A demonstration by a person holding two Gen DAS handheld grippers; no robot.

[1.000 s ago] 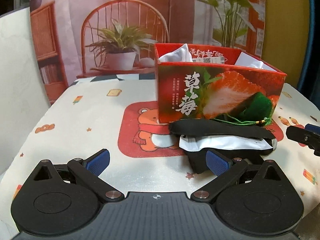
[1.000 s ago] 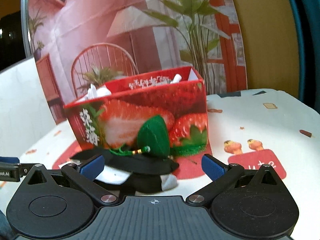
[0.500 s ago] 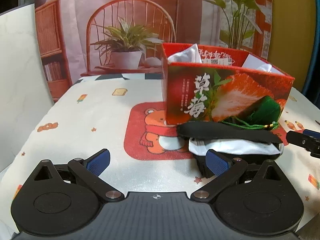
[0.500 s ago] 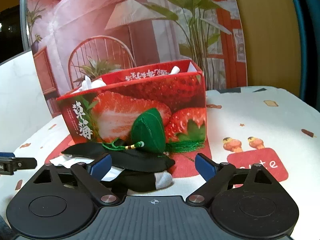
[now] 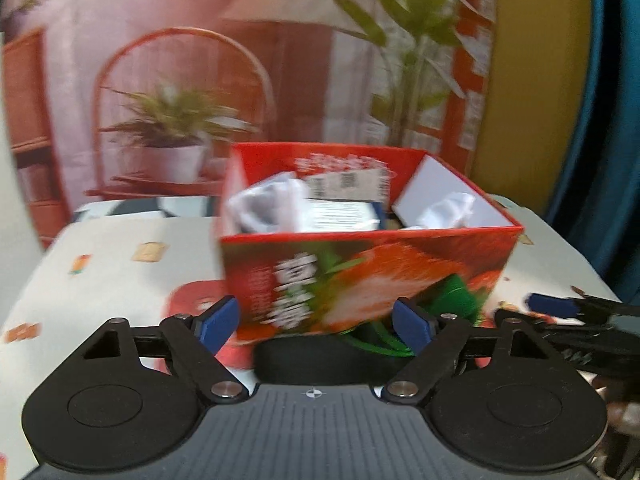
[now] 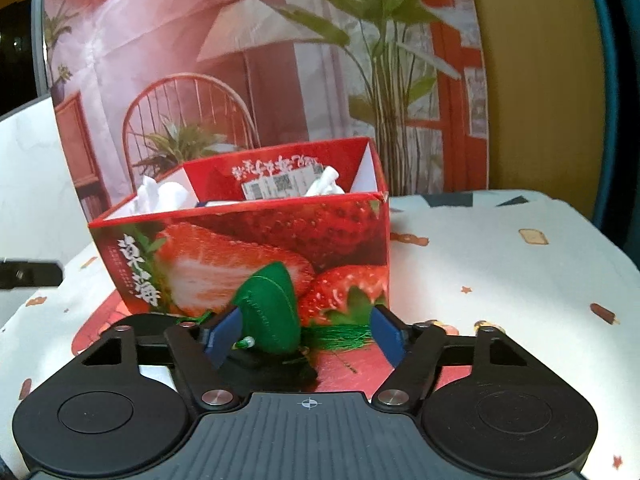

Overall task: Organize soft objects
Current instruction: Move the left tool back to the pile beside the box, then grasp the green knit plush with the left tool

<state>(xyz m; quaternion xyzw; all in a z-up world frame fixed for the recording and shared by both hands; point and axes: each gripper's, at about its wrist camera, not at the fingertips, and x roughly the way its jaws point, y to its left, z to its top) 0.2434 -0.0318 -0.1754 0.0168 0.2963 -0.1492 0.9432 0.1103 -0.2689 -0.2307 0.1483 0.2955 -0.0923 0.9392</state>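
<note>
A red strawberry-print box (image 5: 360, 276) stands on the table with white soft items (image 5: 272, 204) inside. In front of it, a green tasselled pouch (image 6: 272, 312) rests on a black cloth (image 6: 264, 372). My right gripper (image 6: 306, 336) is closing around the pouch. Its left pad lies against the pouch, while its right pad stands apart over the green tassel (image 6: 340, 336). My left gripper (image 5: 316, 322) is also closing, over the black cloth (image 5: 320, 360) and close to the box front, with its pads pressing on nothing. The left wrist view is blurred.
The table wears a white cloth with cartoon prints (image 6: 500, 264). A printed backdrop of a chair and plants (image 6: 240, 80) hangs behind. My right gripper (image 5: 560, 308) shows at the right edge of the left wrist view. My left gripper (image 6: 28, 274) shows at the left edge of the right wrist view.
Both grippers have moved in toward the box and their jaws have narrowed. The left one has risen and now looks into the box. The green pouch now lies between the right fingers.
</note>
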